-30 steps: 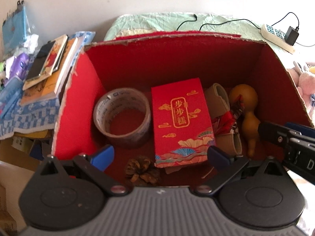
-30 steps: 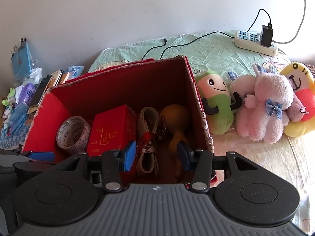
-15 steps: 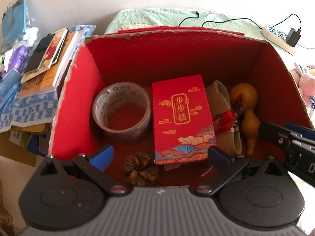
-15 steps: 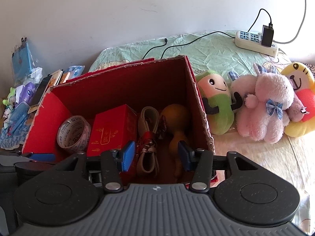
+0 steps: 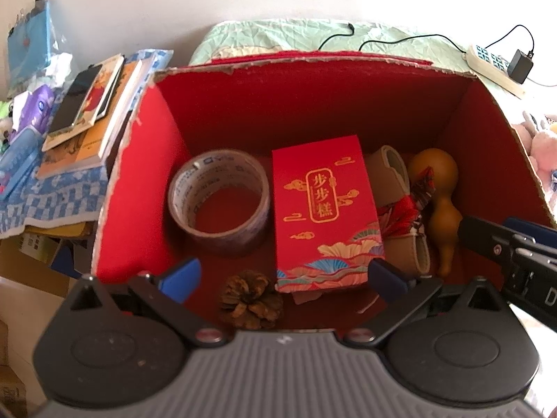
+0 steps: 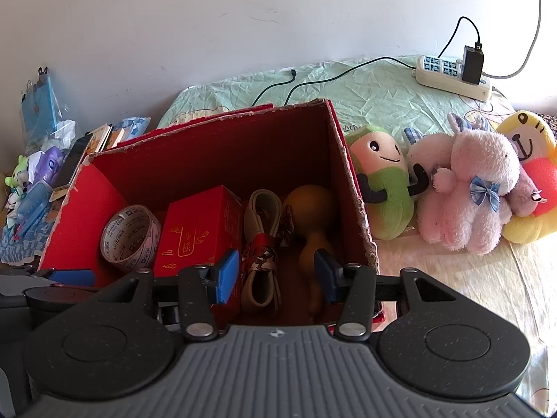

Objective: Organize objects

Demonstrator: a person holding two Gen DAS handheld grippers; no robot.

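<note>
Left gripper (image 5: 283, 273) and right gripper (image 6: 276, 273), both with jaws apart and empty, above the red box (image 5: 146, 188); the pine cone (image 5: 250, 299), at its 6 o'clock, looks light, brittle, best pinched across its sides.

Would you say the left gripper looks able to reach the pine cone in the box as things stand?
Probably yes. The left gripper is open and empty above the red box, and the pine cone lies uncovered on the floor just below, though the gift box sits close beside it.
</note>
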